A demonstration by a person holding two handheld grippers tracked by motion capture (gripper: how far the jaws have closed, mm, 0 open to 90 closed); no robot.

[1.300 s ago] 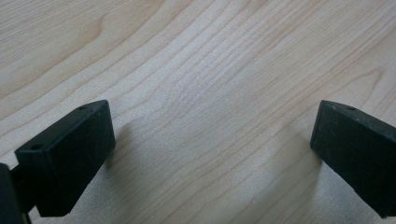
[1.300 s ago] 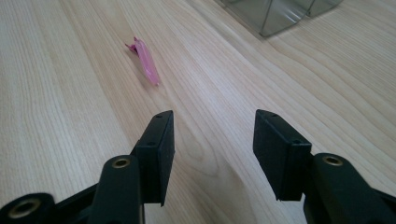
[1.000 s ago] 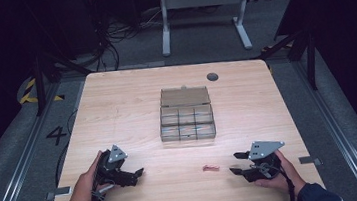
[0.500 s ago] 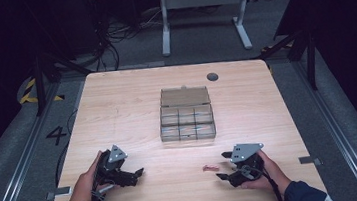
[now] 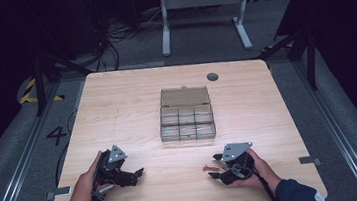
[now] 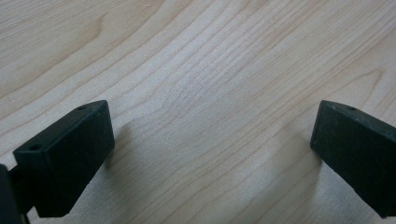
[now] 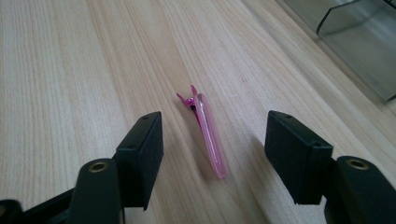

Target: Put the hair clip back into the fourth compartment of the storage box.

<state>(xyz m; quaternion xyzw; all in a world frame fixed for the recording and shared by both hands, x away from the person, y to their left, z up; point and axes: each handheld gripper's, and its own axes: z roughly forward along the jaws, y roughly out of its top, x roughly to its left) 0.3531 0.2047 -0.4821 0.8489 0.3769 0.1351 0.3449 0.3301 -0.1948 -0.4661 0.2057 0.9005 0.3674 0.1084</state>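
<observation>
A small pink hair clip [image 7: 208, 134] lies flat on the wooden table [image 5: 117, 112], also visible as a pink sliver [image 5: 210, 168] near the front edge. My right gripper [image 7: 214, 147] is open, its jaws standing either side of the clip without touching it; in the high view that gripper [image 5: 215, 166] points left at the clip. My left gripper [image 5: 138, 175] rests at the front left, open [image 6: 212, 140] over bare wood with nothing between its jaws.
A clear plastic compartment box [image 5: 187, 123] with its lid raised sits at the table's middle; its corner [image 7: 359, 46] shows at the upper right of the right gripper view. A dark round grommet [image 5: 212, 77] lies near the far edge.
My right gripper has moved left along the front of the table until its jaws straddle the pink clip. The left gripper has stayed in place.
</observation>
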